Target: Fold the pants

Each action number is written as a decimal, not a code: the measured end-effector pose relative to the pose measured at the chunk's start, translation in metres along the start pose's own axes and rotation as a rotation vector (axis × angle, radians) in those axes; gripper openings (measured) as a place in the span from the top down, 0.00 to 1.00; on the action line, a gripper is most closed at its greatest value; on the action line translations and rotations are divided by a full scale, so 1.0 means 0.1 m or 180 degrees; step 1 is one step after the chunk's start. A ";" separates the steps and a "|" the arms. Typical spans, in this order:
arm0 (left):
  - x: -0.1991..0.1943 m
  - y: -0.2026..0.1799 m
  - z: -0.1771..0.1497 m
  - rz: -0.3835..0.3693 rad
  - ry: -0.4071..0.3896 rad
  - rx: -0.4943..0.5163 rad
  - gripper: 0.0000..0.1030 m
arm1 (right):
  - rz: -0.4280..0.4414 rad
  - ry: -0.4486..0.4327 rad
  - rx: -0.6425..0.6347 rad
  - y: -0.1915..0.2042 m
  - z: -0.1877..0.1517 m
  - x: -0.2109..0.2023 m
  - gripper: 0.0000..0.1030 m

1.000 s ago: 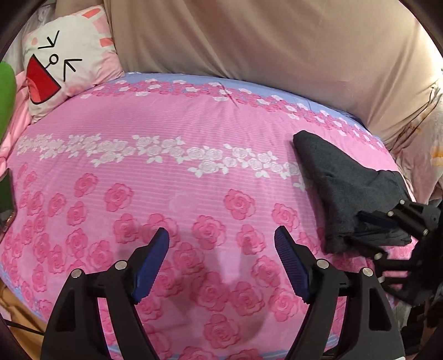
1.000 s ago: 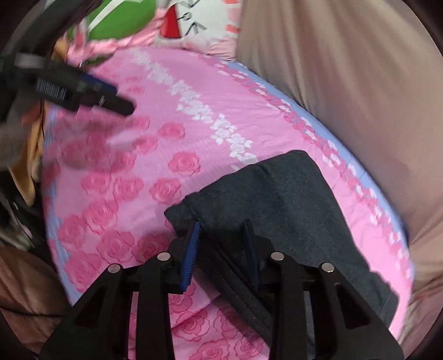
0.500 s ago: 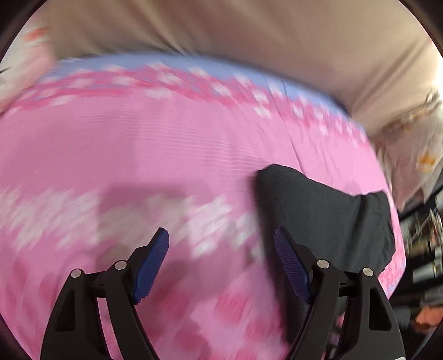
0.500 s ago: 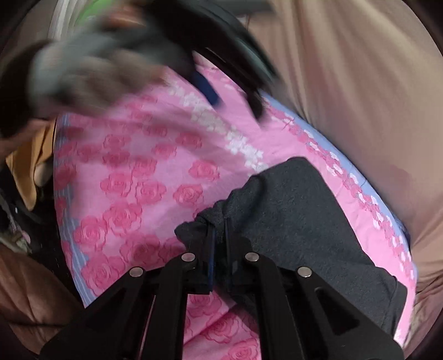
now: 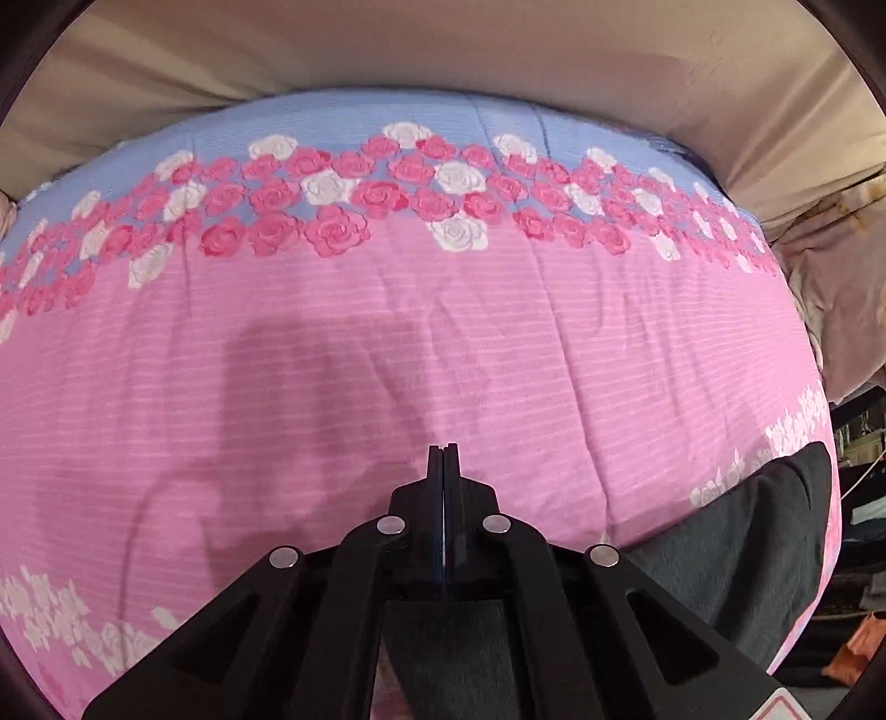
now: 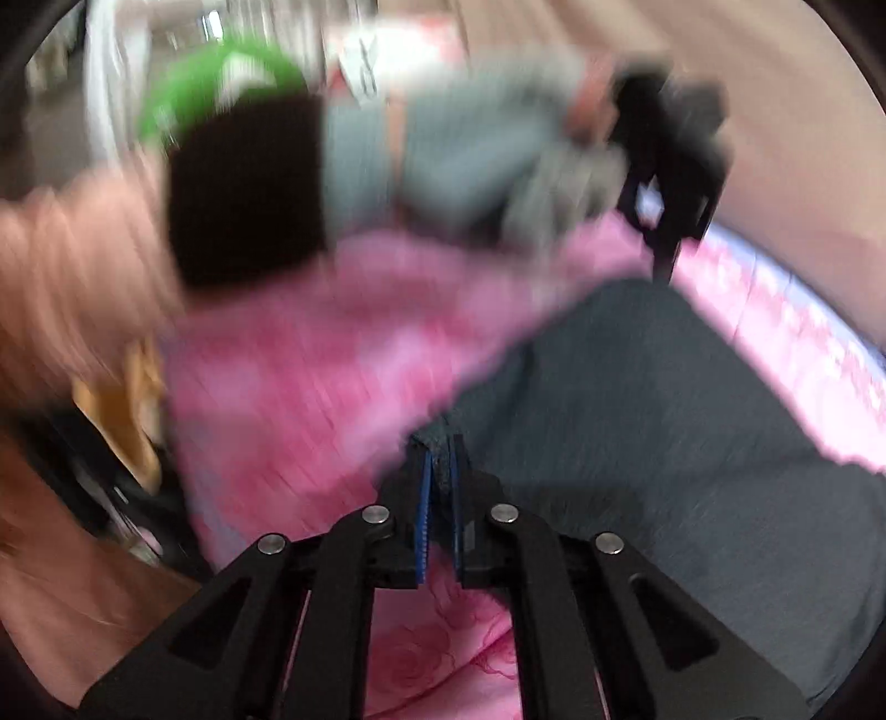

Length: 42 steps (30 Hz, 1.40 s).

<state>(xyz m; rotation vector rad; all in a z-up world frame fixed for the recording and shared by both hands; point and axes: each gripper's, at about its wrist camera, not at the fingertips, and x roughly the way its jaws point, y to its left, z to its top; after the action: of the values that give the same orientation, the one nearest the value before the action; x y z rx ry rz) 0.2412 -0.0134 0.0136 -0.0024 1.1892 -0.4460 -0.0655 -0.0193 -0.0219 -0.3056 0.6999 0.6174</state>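
Pants (image 6: 692, 421) were now pinched at both corners: our left tool (image 5: 444, 459), wide open a second ago, had clamped beside the right tool (image 6: 439, 471), ready to lift.

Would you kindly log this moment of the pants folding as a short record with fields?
surface: pink rose-print bedsheet
garment: dark grey pants, lying on the sheet
left gripper: jaws closed; grey fabric shows beneath it, grip not confirmable
right gripper: jaws clamped on an edge of the pants
image quality: right wrist view motion-blurred, left wrist view sharp
backdrop: beige fabric behind the bed
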 end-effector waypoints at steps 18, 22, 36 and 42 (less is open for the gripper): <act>-0.15 0.05 -0.44 -0.0477 0.0316 -0.0266 0.89 | -0.0200 -0.0035 0.0026 -0.09 0.13 -0.04 0.91; -0.05 -0.04 -0.29 -0.0325 0.0238 -0.0220 0.90 | 0.0232 0.0285 0.0254 -0.06 0.03 0.14 0.93; -0.78 0.11 -1.41 -0.0693 -0.0167 -0.0142 0.45 | -0.0920 -0.0551 0.1681 -1.08 -0.65 -0.94 0.34; -0.45 -0.16 -1.64 -0.0603 -0.0083 -0.0246 0.24 | -0.1220 -0.0331 0.2879 -1.86 -1.20 -0.99 0.27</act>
<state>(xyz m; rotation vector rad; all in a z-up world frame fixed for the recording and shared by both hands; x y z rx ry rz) 0.0761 0.0251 -0.0053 -0.1885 1.1848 -0.5641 -0.0700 -0.2614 -0.0320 0.4257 0.7289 -0.0820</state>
